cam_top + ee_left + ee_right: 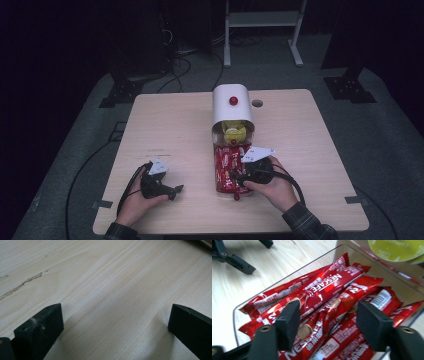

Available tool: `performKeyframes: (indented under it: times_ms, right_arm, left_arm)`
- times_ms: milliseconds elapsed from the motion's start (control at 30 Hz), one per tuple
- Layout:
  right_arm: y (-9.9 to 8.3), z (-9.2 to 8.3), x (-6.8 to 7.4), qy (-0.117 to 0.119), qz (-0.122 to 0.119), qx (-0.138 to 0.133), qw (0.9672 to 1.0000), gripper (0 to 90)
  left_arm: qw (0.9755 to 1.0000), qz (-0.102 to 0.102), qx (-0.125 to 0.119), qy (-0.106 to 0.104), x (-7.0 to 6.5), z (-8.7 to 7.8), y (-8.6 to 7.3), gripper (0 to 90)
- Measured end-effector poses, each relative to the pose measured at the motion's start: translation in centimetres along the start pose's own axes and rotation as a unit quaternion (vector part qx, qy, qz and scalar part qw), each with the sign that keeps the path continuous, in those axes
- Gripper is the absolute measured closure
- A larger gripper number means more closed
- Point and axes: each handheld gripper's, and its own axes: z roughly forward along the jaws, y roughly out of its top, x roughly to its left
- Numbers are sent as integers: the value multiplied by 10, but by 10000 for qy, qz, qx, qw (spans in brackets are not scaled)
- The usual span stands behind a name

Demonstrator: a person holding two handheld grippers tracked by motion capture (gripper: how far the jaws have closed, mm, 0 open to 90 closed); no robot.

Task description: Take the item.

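Fingers (pixel 292 322) of right gripper (pixel 329 327) part-open, straddling red coffee sticks (pixel 324 290) without pinching; top stick's long axis runs lower left to upper right, across the gap. Roughly eight sticks in one clear tray (pixel 235 315), frame centre. Left gripper (pixel 113 327) wide, empty, over bare bench (pixel 105 277), farther off

The brand "NESCAFE" is printed in white capitals along the uppermost of the red sachets (pixel 322 290) lying in the clear drawer (pixel 249 303), and part of the same word is seen on a sachet lower down, together with a white "2". On the yellow-green capsule lid (pixel 397 248), letters resembling "CAPPUCC" are seen upside down, not clearly legible.
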Motion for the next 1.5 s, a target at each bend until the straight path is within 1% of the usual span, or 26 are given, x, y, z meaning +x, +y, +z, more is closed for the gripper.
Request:
performKeyframes:
  times_ms: [100,167,233,400,500,600,767,967,1100,1300,1500]
  right_arm:
    - [-1,-1,-2,-19,3,-23,10000,415]
    - [-1,-1,-2,-25,23,-43,10000,423]
    - [-1,-1,-2,-19,-8,-36,10000,434]
    - [-2,1,0,30,-16,-37,10000,505]
    - [-3,2,1,87,-53,12,9999,542]
    - [-3,3,1,134,-26,20,9999,589]
    - [-4,4,1,255,69,31,9996,672]
    - [-5,4,0,332,219,-1,9992,712]
    - [-6,3,0,388,362,-30,9986,748]
    - [-6,1,-3,435,518,-122,9976,778]
    - [-6,-2,-5,524,691,-151,9961,796]
  left_arm:
    - [10000,2,-2,1,0,0,0,0]
    - [10000,3,-2,0,0,0,0,0]
    - [10000,0,0,1,0,0,0,0]
    - [10000,2,-1,0,0,0,0,0]
    - [10000,4,1,-2,0,0,0,0]
    - [10000,5,5,-4,0,0,0,0]
    - [10000,5,7,-4,0,0,0,0]
    - [10000,5,7,-4,0,0,0,0]
    - [10000,4,7,-5,0,0,0,0]
    - [10000,5,8,-4,0,0,0,0]
    - [10000,4,6,-4,0,0,0,0]
